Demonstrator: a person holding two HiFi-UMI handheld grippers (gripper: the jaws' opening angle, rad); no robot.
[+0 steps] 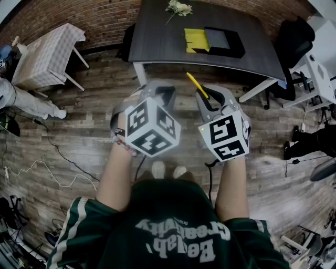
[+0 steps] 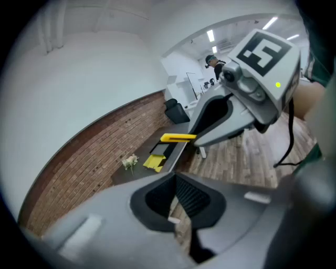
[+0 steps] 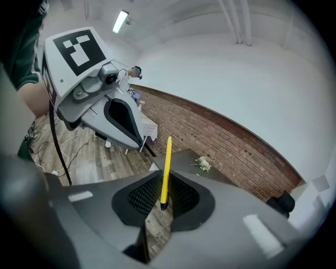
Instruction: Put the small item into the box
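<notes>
A thin yellow pen [image 1: 193,83] [image 3: 166,168] stands up between the pads of my right gripper [image 1: 206,95] [image 3: 164,204], which is shut on its lower end. From the left gripper view the pen [image 2: 178,137] pokes sideways out of the right gripper [image 2: 198,137]. My left gripper [image 1: 157,90] [image 2: 176,211] is beside it at the same height, its jaws together with nothing in them. The black box with a yellow flap [image 1: 214,41] [image 2: 156,158] lies open on the dark table [image 1: 157,47], well ahead of both grippers, which hang over the wooden floor.
A small bunch of white flowers [image 1: 178,7] [image 3: 202,164] lies at the table's far edge. A cloth-covered side table [image 1: 46,48] stands to the left, a black chair [image 1: 295,38] and white furniture [image 1: 321,73] to the right. Cables [image 1: 58,157] trail across the floor on the left.
</notes>
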